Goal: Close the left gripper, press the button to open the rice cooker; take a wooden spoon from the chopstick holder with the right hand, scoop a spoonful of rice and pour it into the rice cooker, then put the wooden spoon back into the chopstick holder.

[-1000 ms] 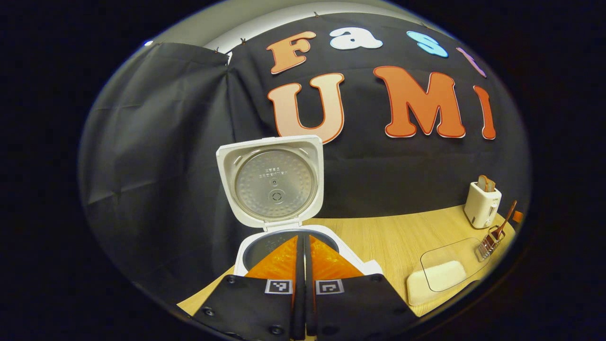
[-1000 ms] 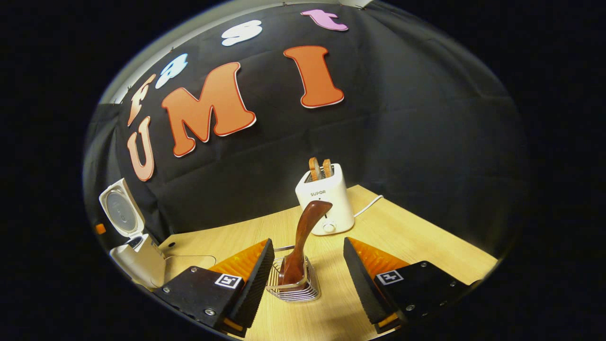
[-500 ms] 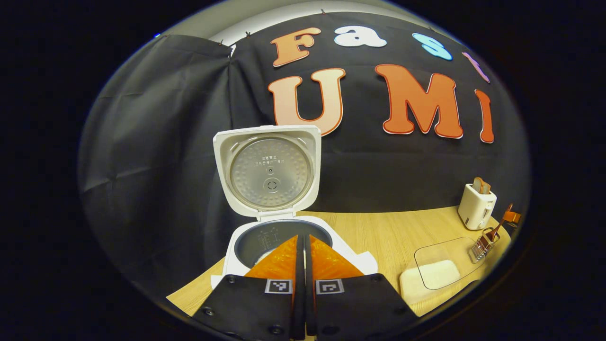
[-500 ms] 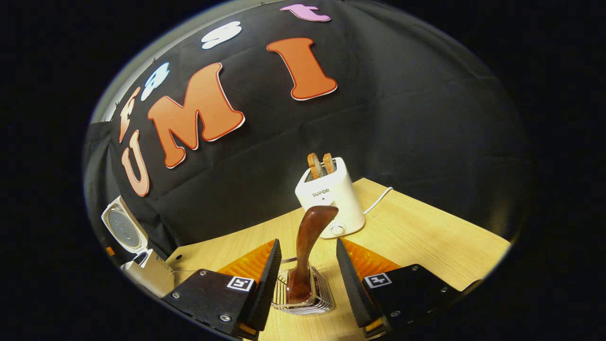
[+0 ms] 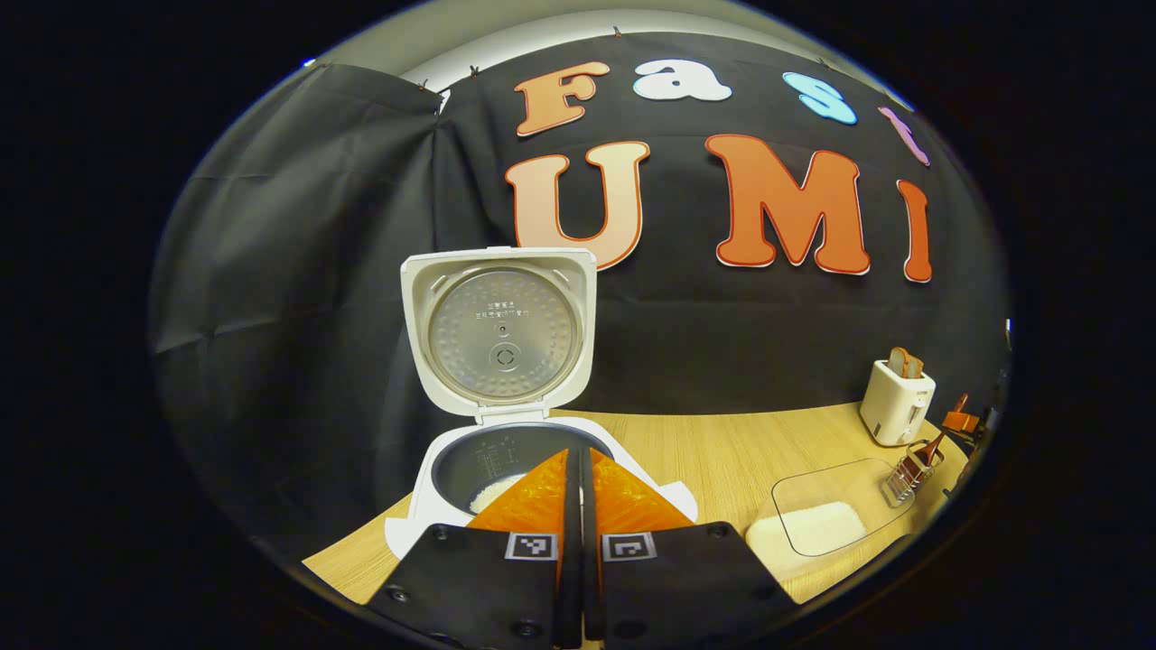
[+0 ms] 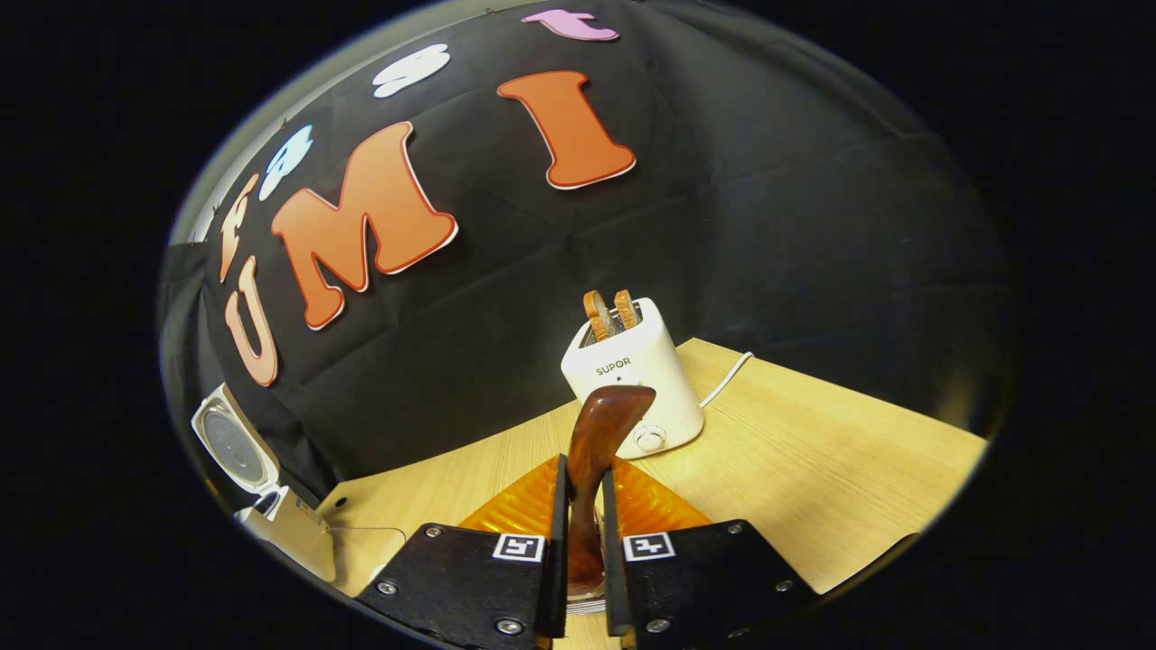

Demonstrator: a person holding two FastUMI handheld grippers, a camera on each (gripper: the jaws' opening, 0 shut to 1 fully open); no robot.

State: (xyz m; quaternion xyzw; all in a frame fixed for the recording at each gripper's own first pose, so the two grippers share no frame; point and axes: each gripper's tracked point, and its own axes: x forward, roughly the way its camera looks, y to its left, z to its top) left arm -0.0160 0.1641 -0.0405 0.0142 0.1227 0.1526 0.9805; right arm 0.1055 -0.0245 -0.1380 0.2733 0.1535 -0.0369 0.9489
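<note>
You are working at a pale wooden table (image 5: 722,456) inside a booth hung with black cloth. In the left gripper view, the white rice cooker (image 5: 492,451) is sitting near the table's left end with its lid (image 5: 498,332) standing fully upright, so the button press looks done and the dark inner pot is lying open to receive rice; a little white rice is already showing at the bottom. Your left gripper (image 5: 578,492) is hovering just in front of the cooker with its two fingers pressed together on nothing, clenched as the task asks for pushing the button.

To the right, a clear shallow tray holding a bed of white rice (image 5: 817,526) is waiting between the cooker and the small wire chopstick holder (image 5: 903,477), which is standing near a white toaster (image 5: 894,402).

In the right gripper view, your right gripper (image 6: 578,528) is clamping both fingers on the handle of the dark brown wooden spoon (image 6: 598,451), gripping it low down so the broad top is rising above the fingers. The spoon appears to be sitting in the holder, though the fingers are hiding nearly all of the wire basket. The white toaster (image 6: 632,379) with two bread slices is standing just behind, so lifting straight up looks like the safest way to clear it.
</note>
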